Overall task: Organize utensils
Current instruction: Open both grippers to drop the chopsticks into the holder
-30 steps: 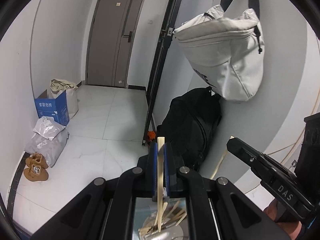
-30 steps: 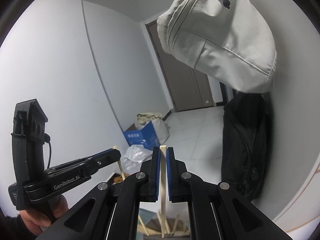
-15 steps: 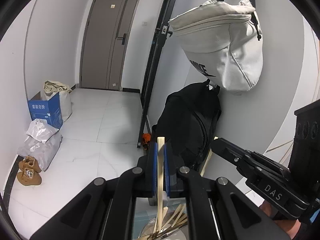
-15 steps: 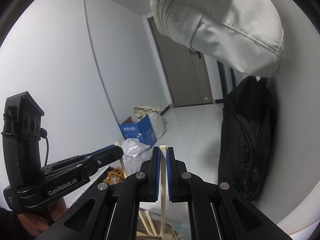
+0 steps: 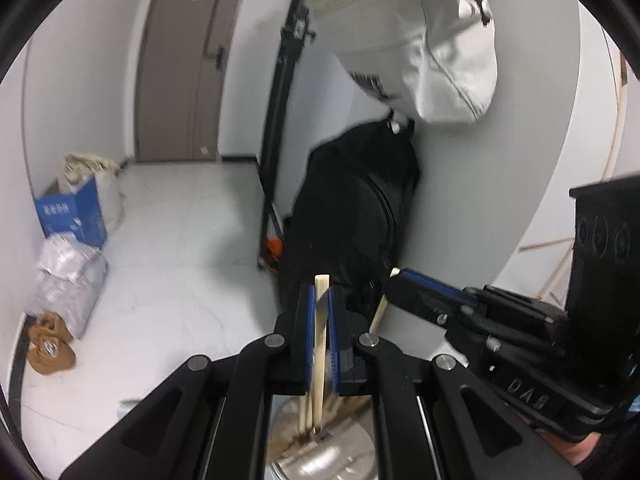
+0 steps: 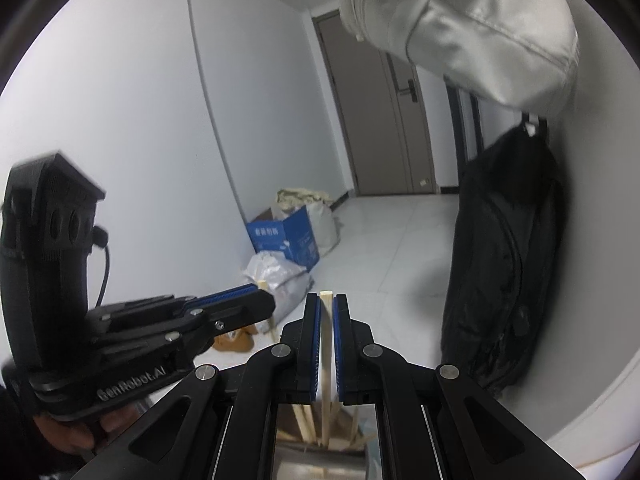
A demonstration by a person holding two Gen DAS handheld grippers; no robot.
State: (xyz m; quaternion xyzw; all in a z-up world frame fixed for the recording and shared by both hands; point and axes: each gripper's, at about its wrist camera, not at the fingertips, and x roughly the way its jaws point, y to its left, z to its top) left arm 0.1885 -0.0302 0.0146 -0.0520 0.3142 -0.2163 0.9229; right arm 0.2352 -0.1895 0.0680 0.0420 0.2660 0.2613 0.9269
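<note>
A white bag (image 5: 416, 40) hangs above a black backpack (image 5: 352, 216) by the wall. My left gripper (image 5: 319, 304) pinches one wooden chopstick (image 5: 320, 344); my right gripper (image 6: 327, 312) pinches another chopstick (image 6: 326, 344), both over a metal container (image 5: 328, 460) of sticks.

Your grey bag (image 5: 420, 40) is cut off at the top edge, and the metal container (image 5: 332, 456) below is mostly hidden behind the gripper frame.

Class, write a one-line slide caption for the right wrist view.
Right gripper clamps an upright chopstick above a metal container.
</note>
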